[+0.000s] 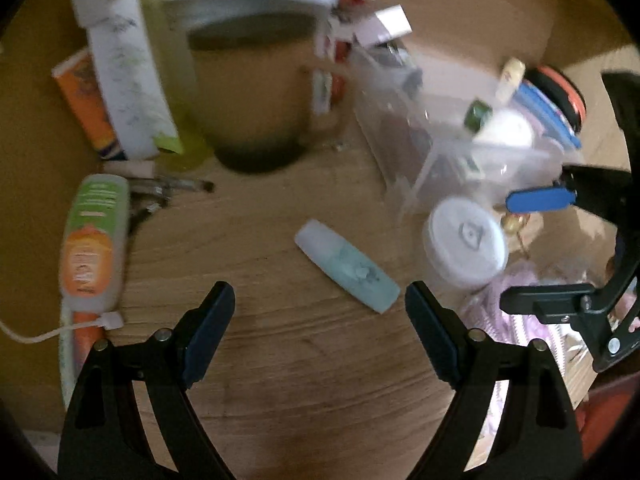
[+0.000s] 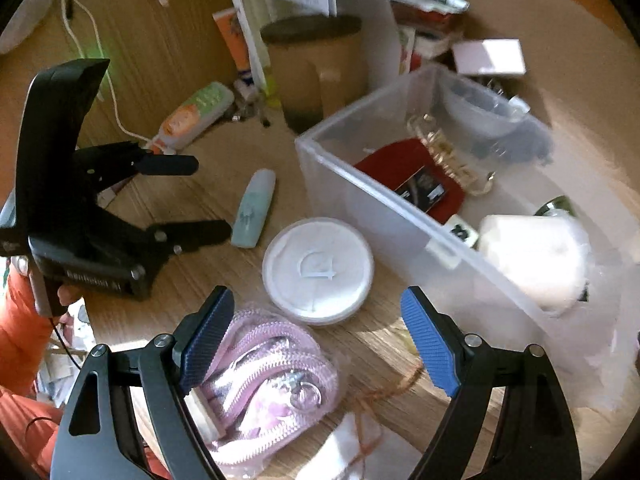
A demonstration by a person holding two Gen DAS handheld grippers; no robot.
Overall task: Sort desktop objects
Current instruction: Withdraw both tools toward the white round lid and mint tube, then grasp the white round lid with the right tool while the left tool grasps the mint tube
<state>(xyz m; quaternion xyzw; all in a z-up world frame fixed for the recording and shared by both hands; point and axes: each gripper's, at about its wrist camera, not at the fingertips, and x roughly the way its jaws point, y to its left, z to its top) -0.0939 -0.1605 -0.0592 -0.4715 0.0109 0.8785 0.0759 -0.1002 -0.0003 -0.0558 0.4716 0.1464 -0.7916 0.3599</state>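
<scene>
A pale teal tube (image 1: 346,266) lies on the wooden desk just ahead of my left gripper (image 1: 320,320), which is open with nothing between its fingers. Right of the tube stands a white round jar (image 1: 464,244). My right gripper (image 2: 318,336) is open and hangs just above and short of that white jar (image 2: 318,270), without touching it. Under its left finger lies a pink bagged bundle (image 2: 272,376). A clear plastic bin (image 2: 400,208) holding several items stands to the right. The left gripper (image 2: 212,198) shows beside the teal tube (image 2: 254,208), and the right gripper (image 1: 506,251) appears at the right edge.
A brown mug (image 1: 256,96), a white tube (image 1: 128,80) and an orange-green bottle (image 1: 94,240) crowd the back left. A white cable (image 1: 60,330) runs beside the bottle. An orange sleeve (image 2: 20,340) is at the left. Twine and paper (image 2: 372,420) lie near the front.
</scene>
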